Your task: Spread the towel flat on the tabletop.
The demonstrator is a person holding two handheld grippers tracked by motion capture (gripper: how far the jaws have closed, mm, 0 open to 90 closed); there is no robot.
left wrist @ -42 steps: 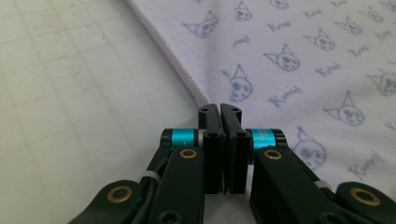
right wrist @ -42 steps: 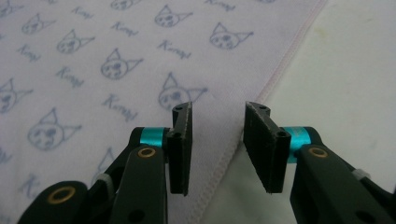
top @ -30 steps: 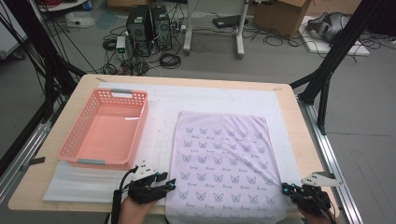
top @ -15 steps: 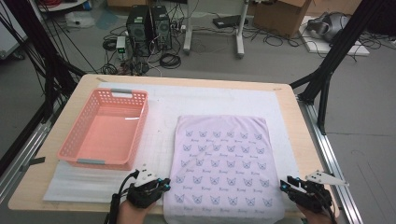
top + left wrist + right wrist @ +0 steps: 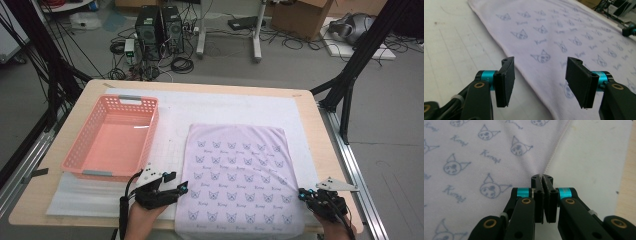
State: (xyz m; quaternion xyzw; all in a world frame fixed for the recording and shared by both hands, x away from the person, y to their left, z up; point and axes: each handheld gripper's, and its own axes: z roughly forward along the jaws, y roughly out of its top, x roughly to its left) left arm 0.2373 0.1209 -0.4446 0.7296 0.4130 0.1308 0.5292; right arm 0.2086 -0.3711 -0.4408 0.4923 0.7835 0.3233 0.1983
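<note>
cloth: cat-print cloth (image 5: 237, 177) flat on bench (image 5: 320, 150) | right tongs (image 5: 544, 182) pinching its near-right hem | left tongs (image 5: 539, 77) just opened, wide, astride near-left edge | left corner ungripped, fold unstarted

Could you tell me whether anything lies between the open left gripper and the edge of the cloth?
Nothing visible does. The left gripper stands open right over the near left edge of the cloth, with only bare white mat beside it. The right gripper is shut on the cloth's right edge.
</note>
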